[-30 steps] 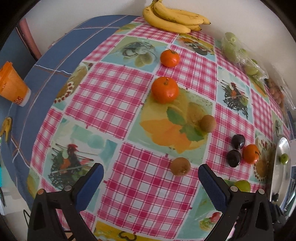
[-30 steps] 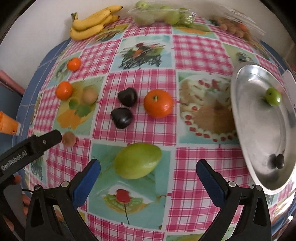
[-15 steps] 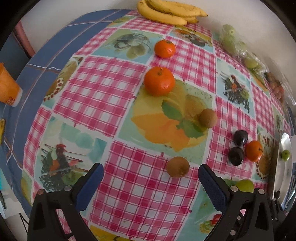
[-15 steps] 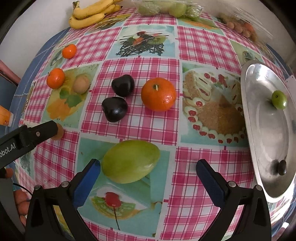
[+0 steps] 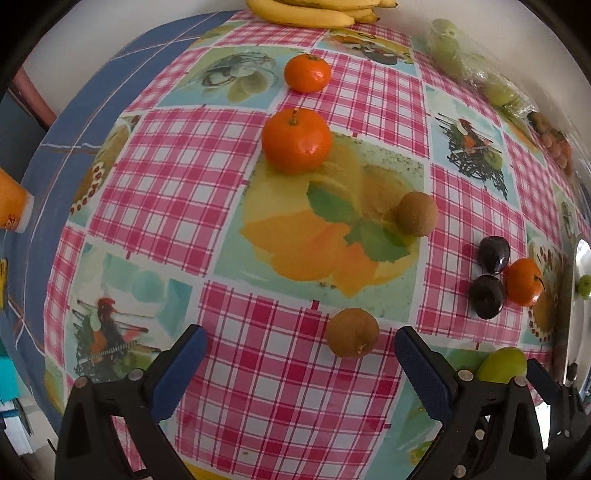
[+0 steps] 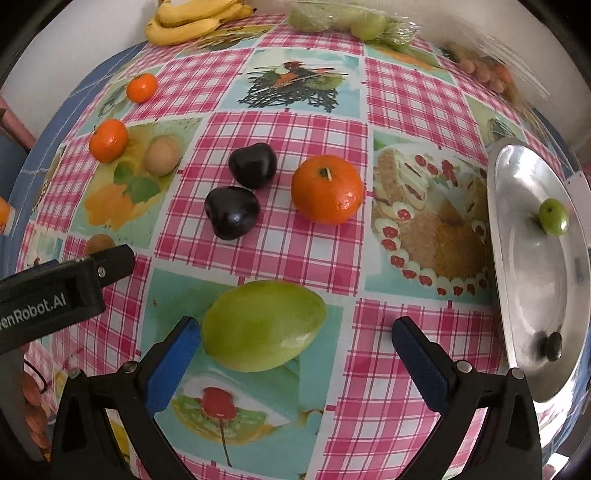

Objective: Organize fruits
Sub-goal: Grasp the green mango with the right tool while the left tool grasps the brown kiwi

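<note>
My left gripper [image 5: 299, 354] is open and low over the checked tablecloth. A brown kiwi [image 5: 352, 332] lies between its blue fingertips, toward the right one. A second kiwi [image 5: 417, 213], two mandarins [image 5: 296, 140] [image 5: 307, 72] and two dark plums [image 5: 487, 296] lie beyond. My right gripper [image 6: 295, 347] is open. A green mango [image 6: 264, 325] lies between its fingers, close to the left pad. An orange [image 6: 327, 189] and the plums [image 6: 232, 212] lie just beyond. A silver tray [image 6: 524, 280] at the right holds a small green fruit [image 6: 553, 216] and a small dark fruit [image 6: 552, 345].
Bananas [image 5: 314, 11] lie at the far edge by the wall, with bagged green fruit [image 6: 343, 20] and bagged small brown fruit [image 6: 487, 72]. An orange cup [image 5: 11, 206] stands off the table's left. The left gripper's body [image 6: 55, 291] reaches in at the right view's left.
Both grippers have moved forward and lower. The near kiwi now sits between the left fingertips, and the mango now sits between the right fingers. No fruit has moved.
</note>
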### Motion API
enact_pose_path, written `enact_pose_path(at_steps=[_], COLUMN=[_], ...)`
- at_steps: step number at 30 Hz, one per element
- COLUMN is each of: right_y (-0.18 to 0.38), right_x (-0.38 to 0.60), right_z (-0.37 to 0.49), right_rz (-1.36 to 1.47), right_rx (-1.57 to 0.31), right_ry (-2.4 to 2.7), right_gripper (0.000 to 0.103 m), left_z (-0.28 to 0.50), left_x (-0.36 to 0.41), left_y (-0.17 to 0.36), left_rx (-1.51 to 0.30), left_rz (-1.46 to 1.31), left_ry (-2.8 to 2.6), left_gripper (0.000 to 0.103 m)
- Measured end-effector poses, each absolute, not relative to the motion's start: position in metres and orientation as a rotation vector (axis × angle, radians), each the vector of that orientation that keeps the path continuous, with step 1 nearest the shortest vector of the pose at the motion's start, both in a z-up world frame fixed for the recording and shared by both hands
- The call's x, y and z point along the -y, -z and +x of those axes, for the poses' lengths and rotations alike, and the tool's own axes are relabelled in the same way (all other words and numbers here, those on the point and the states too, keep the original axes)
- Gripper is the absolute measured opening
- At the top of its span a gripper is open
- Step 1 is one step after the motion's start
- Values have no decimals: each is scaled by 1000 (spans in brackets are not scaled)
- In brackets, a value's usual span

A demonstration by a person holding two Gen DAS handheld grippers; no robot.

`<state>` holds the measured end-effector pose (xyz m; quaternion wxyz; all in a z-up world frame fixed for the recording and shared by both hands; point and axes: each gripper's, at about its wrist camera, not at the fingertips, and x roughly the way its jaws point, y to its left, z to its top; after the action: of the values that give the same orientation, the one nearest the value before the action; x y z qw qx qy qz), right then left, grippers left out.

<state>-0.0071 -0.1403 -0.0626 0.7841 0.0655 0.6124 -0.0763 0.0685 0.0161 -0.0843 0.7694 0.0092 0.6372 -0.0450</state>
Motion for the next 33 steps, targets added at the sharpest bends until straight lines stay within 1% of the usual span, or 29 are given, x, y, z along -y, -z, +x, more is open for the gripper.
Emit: enact_pose_path(at_steps=[1,3,5,7,9,11,12,13,14,16,17,18,19,20,28,33], right_y=[63,64,64,64,63,63,63,60,59,53,52,50,50,49,47,47], right_x=[141,141,141,139,140,141,141,142,142,142,140,139,138,136,133,136], right_z=[-7,-6,-6,-2,-4,-3,-2,-1,-2,-3,-3,-3,-3,-3,-1,-4], right_rz=[146,144,135,134,133,133,133,133,133,127,124,121,117,114,106,132], right_rx=[-1319,-1320,-1338,-1371,-1368,-1367,-1366,-1353,-1342,-1321,-1316,-1311,-1310,-1308,-1307,-1309], right_ry=[178,177,167,157,154,153,155,157,157,147,143,132,123,115,106,96], right_gripper=[103,103,103,103,103,102,99,91,86,70,67,62,56,54,54,54], left_z=[69,70,71,72,70,69,69,69,69,69,69,70,69,70,66,65], left_x=[-16,-15,-11,-7,-8,-3,-2,-2,-3,-3,-2,-1,-2,-1,-7,-9], left_y=[84,82,80,77,74,69,67,63,61,58,57,56,56,56,57,44], left_rx=[-1381,-1371,-1356,-1348,-1343,-1335,-1333,-1331,-1330,-1330,-1329,-1328,-1328,-1328,-1336,-1304], left_rz=[14,3,12,20,27,39,39,37,31,29,34,37,37,38,0,-14], left_ry=[101,111,129,147,160,162,163,164,169,174,175,177,179,180,210,220], left_gripper=[101,97,88,84,78,65,61,55,50,45,41,38,32,28,28,28])
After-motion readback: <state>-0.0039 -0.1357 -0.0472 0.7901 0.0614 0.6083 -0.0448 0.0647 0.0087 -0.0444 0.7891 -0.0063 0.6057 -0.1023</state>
